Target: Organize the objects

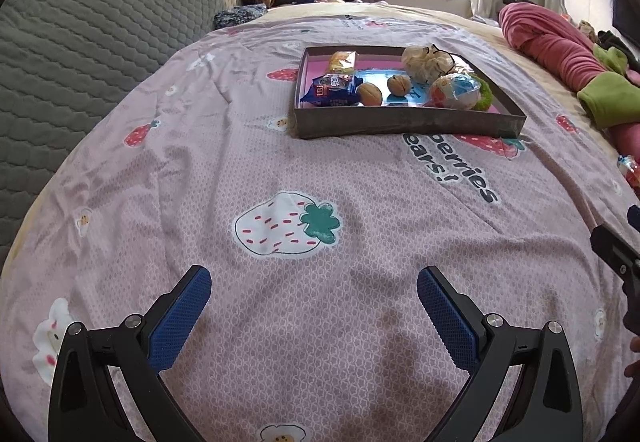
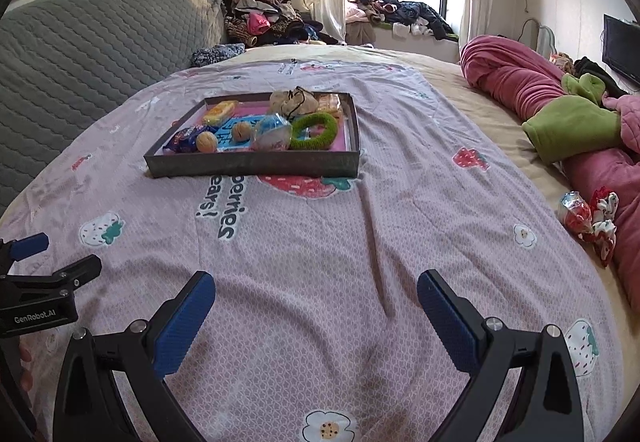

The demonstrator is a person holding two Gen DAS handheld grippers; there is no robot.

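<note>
A shallow dark tray (image 1: pixel 400 123) (image 2: pixel 256 163) with a pink floor sits on the pink strawberry-print quilt (image 1: pixel 280 169) (image 2: pixel 400 226), well ahead of both grippers. It holds a blue snack packet (image 1: pixel 332 89) (image 2: pixel 186 139), two walnuts (image 1: pixel 370 93) (image 2: pixel 206 141), a yellow packet (image 1: pixel 342 61) (image 2: pixel 219 112), a wrapped ball (image 1: pixel 456 90) (image 2: pixel 273 133), a green fuzzy ring (image 2: pixel 314 129) and a beige pouch (image 1: pixel 426 61) (image 2: pixel 294 101). My left gripper (image 1: pixel 314 290) is open over bare quilt, nothing between its fingers. My right gripper (image 2: pixel 316 294) is open too, likewise holding nothing.
A wrapped candy ball (image 2: pixel 576 215) and a red-white scrunchie (image 2: pixel 604 226) lie at the quilt's right edge, against a pink and green blanket roll (image 2: pixel 560 121). A grey quilted headboard (image 1: pixel 80 53) rises on the left. Piled clothes (image 2: pixel 264 21) lie beyond the bed.
</note>
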